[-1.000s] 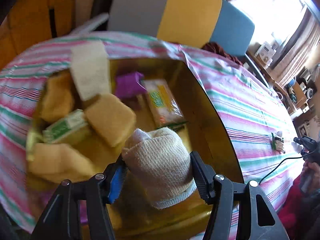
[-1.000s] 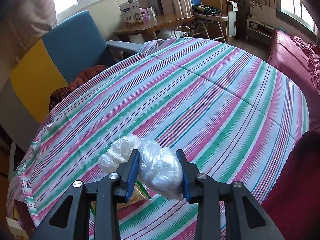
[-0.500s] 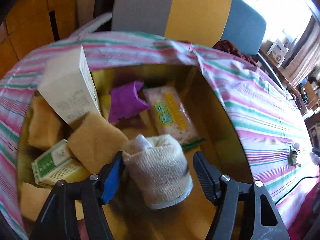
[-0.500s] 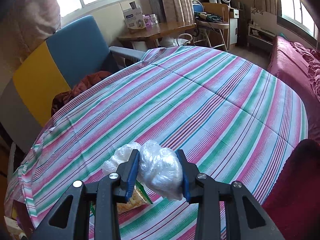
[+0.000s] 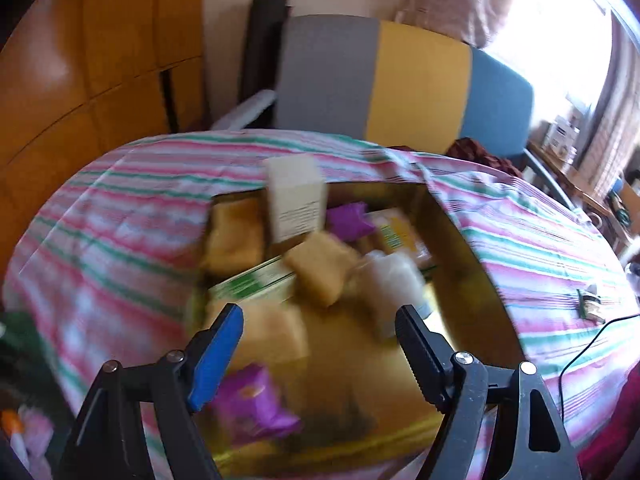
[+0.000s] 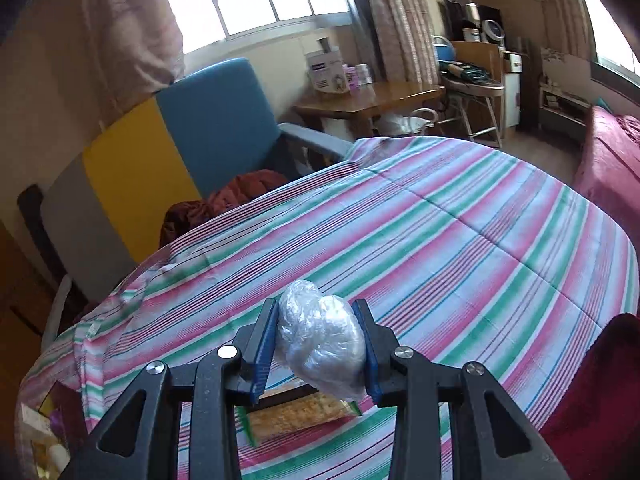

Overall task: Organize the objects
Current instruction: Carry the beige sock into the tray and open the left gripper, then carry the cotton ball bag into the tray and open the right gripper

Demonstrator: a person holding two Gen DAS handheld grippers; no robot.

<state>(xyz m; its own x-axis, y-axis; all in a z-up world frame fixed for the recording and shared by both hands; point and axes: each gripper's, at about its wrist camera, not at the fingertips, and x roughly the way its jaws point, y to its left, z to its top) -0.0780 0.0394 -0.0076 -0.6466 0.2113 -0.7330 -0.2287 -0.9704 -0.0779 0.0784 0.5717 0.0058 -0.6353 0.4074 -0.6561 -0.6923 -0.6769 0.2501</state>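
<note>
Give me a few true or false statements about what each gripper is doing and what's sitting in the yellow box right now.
1. The right gripper is shut on a clear plastic bundle. True.
2. The left gripper grips the white knit roll. False: its jaws have just been opening and nothing is between them; the roll lies in the yellow box.
3. A cracker packet lies on the striped cloth under the right gripper. True.
4. The yellow box is empty. False: it holds tan sponges, a white carton, purple packets and more.
5. A chair with grey, yellow and blue panels stands behind the table. True.
</note>
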